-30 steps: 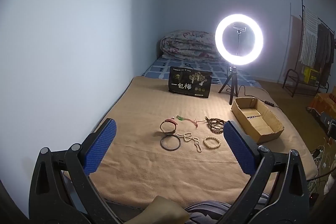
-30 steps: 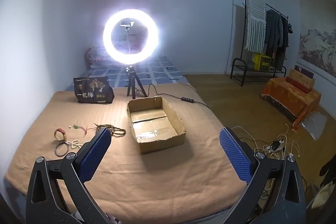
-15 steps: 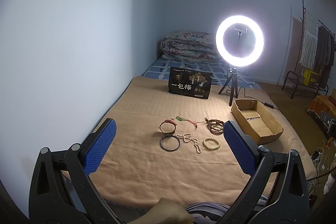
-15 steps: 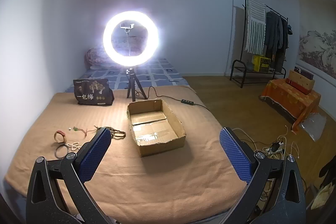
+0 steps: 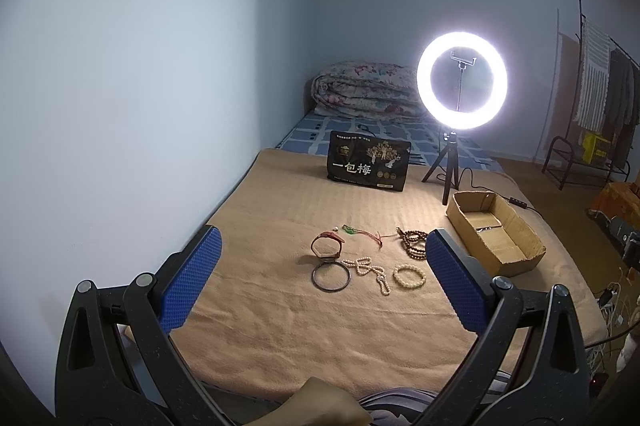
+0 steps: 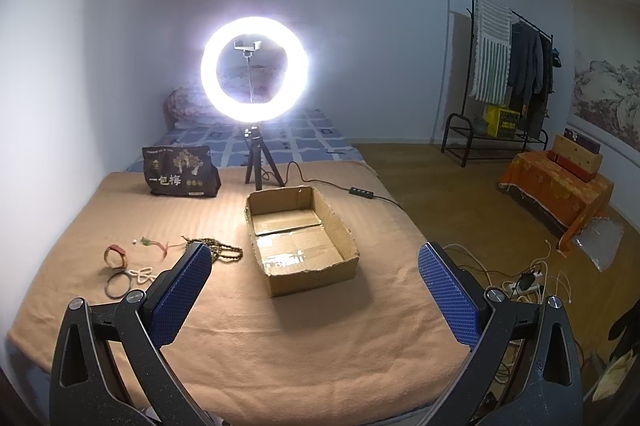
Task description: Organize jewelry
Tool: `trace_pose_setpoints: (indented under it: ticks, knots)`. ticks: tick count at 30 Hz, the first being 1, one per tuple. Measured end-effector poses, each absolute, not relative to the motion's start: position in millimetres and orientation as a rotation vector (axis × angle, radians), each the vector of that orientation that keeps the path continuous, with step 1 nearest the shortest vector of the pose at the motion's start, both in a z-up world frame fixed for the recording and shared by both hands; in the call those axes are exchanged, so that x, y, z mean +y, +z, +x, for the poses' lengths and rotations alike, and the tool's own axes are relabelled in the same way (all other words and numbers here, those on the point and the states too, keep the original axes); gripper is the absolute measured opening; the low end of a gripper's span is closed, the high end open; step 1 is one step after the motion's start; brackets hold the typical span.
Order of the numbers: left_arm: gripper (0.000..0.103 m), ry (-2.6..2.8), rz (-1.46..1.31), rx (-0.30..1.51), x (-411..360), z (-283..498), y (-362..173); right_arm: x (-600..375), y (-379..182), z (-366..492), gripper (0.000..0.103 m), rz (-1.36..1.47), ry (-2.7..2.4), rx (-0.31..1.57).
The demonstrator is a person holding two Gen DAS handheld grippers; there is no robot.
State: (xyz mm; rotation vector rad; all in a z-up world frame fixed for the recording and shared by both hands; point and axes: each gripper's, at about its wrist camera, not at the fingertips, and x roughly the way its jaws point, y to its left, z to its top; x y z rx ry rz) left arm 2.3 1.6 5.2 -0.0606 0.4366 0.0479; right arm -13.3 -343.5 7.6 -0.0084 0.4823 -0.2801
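Two grippers are held above the near edge of a bed covered with a tan blanket (image 5: 280,210). The left gripper (image 5: 320,278) has its blue padded fingers (image 5: 190,282) spread wide and holds nothing. The right gripper (image 6: 314,290) is wide apart in the same way and is also empty.

Several pieces of jewelry lie in a small group on the blanket, to the left of a cardboard box (image 6: 340,226). In the left wrist view, a red watch (image 5: 328,245) stands on its edge at the far left of the group. Just in front of it lies a dark bangle (image 5: 331,277) flat on the blanket. A white pearl necklace (image 5: 370,270) lies beside the bangle, and a cream bead bracelet (image 5: 409,276) lies to the right of the necklace. Behind them, a red cord with a green pendant (image 5: 362,233) is stretched out, and a brown bead necklace (image 5: 414,244) lies in a heap nearest to the box, partly hidden by the left gripper's right finger.

The box is open at the top, and its floor shows only cardboard flaps with shiny tape. Behind it stands a lit ring light (image 6: 255,66) on a small tripod, and a black bag with white Chinese characters (image 6: 181,171) stands to the left of it. A folded quilt (image 5: 366,88) lies at the head of the bed. A clothes rack (image 6: 508,66) stands by the far wall.
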Motion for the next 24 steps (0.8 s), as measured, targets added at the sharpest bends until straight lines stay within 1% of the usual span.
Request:
trace_pose_setpoints:
  ticks: [24]
  knots:
    - [0.103, 0.050, -0.059, 0.433, 5.4, 5.2, 9.3, -343.4, 4.9, -10.2, 0.103, -0.014, -0.280, 0.496]
